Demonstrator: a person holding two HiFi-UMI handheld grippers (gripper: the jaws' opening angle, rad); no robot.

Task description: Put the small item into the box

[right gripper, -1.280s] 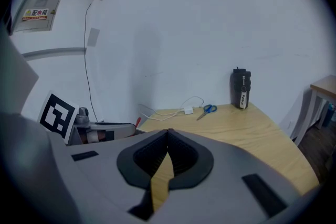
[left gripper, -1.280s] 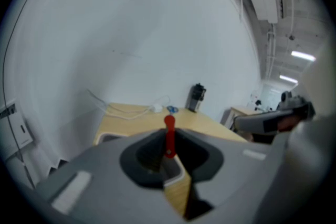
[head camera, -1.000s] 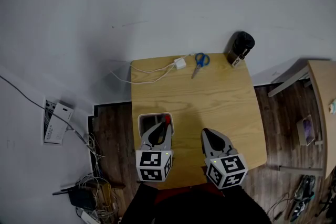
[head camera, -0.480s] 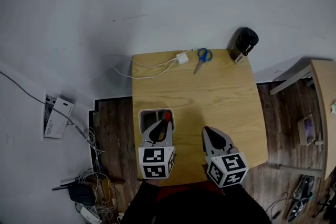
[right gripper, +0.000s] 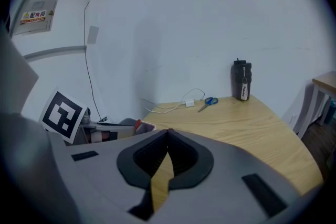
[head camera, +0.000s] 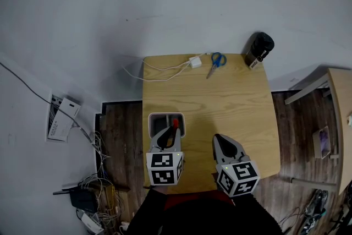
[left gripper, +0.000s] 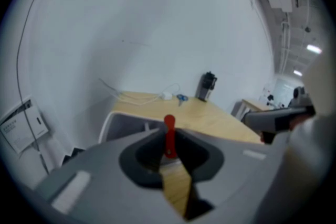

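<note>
Left gripper view showed the left gripper (left gripper: 168, 132) pinching the small red item (left gripper: 169, 122) over the white box (left gripper: 116, 122) (near the table (head camera: 220, 96) edge); the right gripper (right gripper: 168, 132) was pressed together.

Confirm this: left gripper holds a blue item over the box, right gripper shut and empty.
Not blue: the item is red, as the left gripper view shows. The left gripper holds it over the box; the right gripper is shut and empty.
</note>
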